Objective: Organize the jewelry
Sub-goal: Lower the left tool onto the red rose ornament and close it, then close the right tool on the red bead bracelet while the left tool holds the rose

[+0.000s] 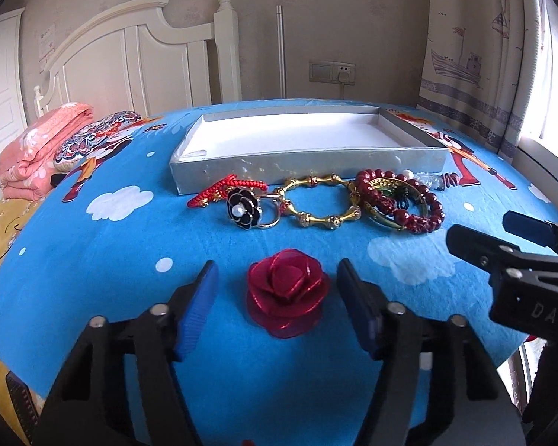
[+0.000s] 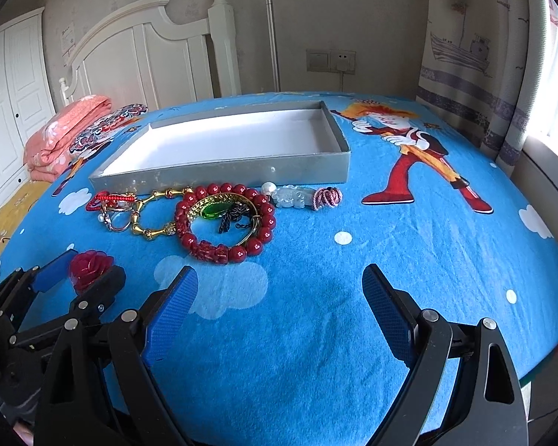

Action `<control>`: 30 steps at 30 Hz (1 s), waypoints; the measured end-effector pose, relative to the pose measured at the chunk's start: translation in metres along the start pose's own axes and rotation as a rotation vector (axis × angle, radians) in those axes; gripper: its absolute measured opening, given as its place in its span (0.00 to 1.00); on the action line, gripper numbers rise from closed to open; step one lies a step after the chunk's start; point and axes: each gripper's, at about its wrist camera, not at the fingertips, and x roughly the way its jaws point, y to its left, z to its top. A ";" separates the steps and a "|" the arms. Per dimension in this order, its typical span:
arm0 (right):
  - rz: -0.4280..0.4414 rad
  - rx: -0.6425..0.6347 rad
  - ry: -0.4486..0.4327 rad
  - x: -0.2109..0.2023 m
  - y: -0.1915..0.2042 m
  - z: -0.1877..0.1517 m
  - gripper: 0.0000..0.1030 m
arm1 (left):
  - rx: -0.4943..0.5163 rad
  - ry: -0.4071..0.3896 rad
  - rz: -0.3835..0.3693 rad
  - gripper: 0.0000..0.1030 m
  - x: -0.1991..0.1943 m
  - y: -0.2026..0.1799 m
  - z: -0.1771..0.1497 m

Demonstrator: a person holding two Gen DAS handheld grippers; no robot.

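A red rose brooch [image 1: 286, 295] lies on the blue cloth between the open fingers of my left gripper [image 1: 277, 278], not gripped; it also shows in the right wrist view [image 2: 91, 269]. Beyond it, in front of the empty grey box [image 1: 308, 169], lie a red cord bracelet [image 1: 223, 187], a black flower ring [image 1: 246, 210], a gold bamboo bangle [image 1: 318, 200] and a red bead bracelet [image 1: 401, 200] over a gold bangle. My right gripper [image 2: 279, 282] is open and empty over bare cloth, right of the left gripper [image 2: 82, 271]. A jade pendant [image 2: 294, 197] lies by the box [image 2: 241, 176].
The table [image 2: 427, 260] has a blue cartoon cloth and drops off at its near and right edges. Folded pink bedding [image 1: 37, 148] and a white headboard [image 1: 137, 59] are at the back left. A curtain [image 1: 476, 55] hangs at the right.
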 end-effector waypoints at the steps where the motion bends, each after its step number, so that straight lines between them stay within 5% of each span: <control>1: 0.006 -0.001 0.004 0.002 0.001 0.001 0.82 | 0.003 -0.002 -0.004 0.38 -0.001 0.000 0.000; 18: 0.109 -0.163 0.062 0.030 0.055 0.026 0.43 | -0.032 -0.015 0.086 0.38 -0.021 0.029 0.014; 30: 0.129 -0.212 0.064 0.040 0.064 0.027 0.15 | -0.187 0.044 0.133 0.38 0.002 0.061 0.031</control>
